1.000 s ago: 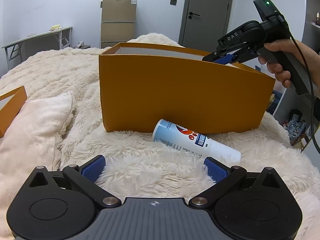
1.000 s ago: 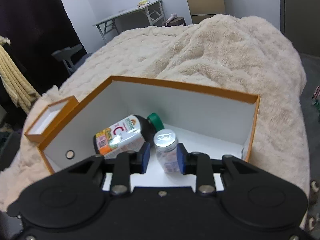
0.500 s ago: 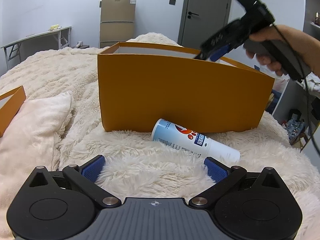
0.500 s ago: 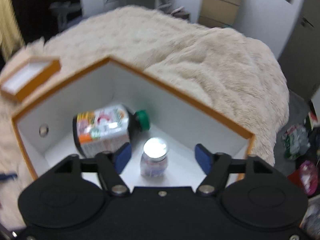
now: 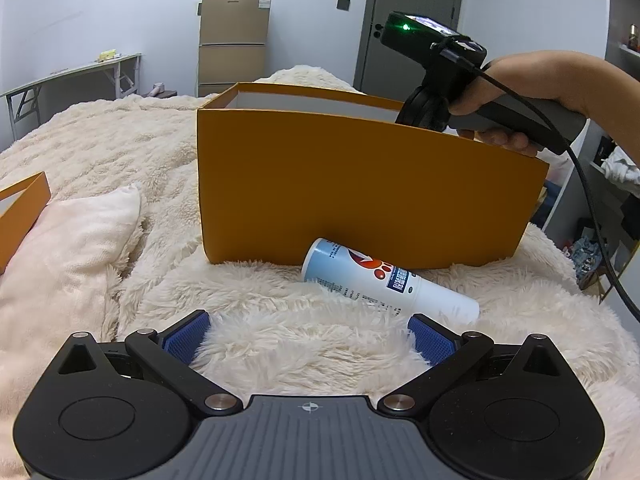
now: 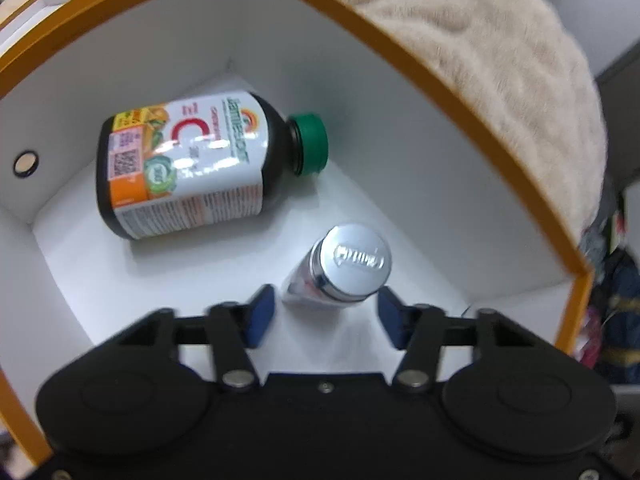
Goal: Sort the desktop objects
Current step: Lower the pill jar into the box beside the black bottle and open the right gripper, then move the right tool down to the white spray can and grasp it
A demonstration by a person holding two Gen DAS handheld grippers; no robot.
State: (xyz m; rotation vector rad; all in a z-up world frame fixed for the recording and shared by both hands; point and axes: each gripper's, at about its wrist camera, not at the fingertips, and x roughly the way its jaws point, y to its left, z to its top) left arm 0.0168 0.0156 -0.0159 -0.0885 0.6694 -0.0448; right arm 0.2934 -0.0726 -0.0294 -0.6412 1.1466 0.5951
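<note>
Left tool sits wide open and empty over the bed; the spray can lies just ahead against the box. Looks light, stiff and slick, likely to roll, so I'd grab mid-body across its width.

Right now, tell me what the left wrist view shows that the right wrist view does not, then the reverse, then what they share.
Only the left wrist view: the white spray can lying on the blanket against the orange box's outer wall, the pillow, the open left tool, and the hand holding the right tool over the box.

Only the right wrist view: the box's inside, with the dark vitamin bottle lying down, the silver-capped bottle upright, and the right tool, pads clear of that bottle.

Both: the orange box, the blanket and the lid.
</note>
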